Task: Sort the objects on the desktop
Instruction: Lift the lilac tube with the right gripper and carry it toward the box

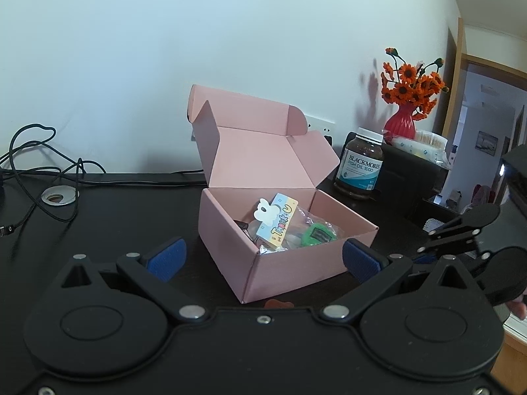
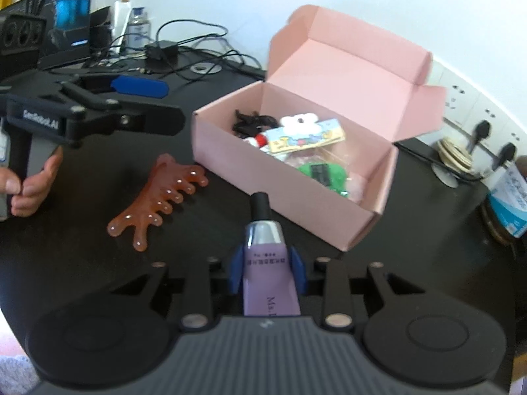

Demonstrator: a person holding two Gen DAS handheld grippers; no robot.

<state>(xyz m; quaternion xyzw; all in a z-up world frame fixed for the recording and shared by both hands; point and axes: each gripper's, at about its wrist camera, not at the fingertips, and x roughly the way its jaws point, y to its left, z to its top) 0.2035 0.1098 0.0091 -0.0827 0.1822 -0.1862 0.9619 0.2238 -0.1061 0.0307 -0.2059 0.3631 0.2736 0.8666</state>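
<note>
**Carrying the tube toward a crowded box**

Pinching a lilac tube (image 2: 268, 273) low in the right wrist view, the right claw (image 2: 267, 271) has both blue pads pressed on the tube's flanks, black cap pointing ahead at the pink box (image 2: 290, 177). The hold sits on the soft body, so I judge the tube could squirm or tilt if the squeeze is uneven, and the cap could catch the box's near wall on a low approach.

Left of the tube, an amber comb (image 2: 158, 197) lies flat on the desk (image 2: 82, 263), just beside the box's near left corner; a sweep that way could knock it. The left claw (image 1: 262, 258) stands spread and holds nothing, its pads flanking the box's near corner in the left wrist view, so the two claws could meet over the box.

Inside, a packet with a card (image 1: 276, 220) and a green item (image 1: 318, 235) already fill most of the floor; the barest patch shows at the right end in the right wrist view. The raised lid (image 2: 349, 62) closes off the far side, so room to enter lies above. Beyond, cables (image 1: 42, 168), a supplement bottle (image 1: 360, 164) and a flower vase (image 1: 403, 120) stand well apart.
</note>
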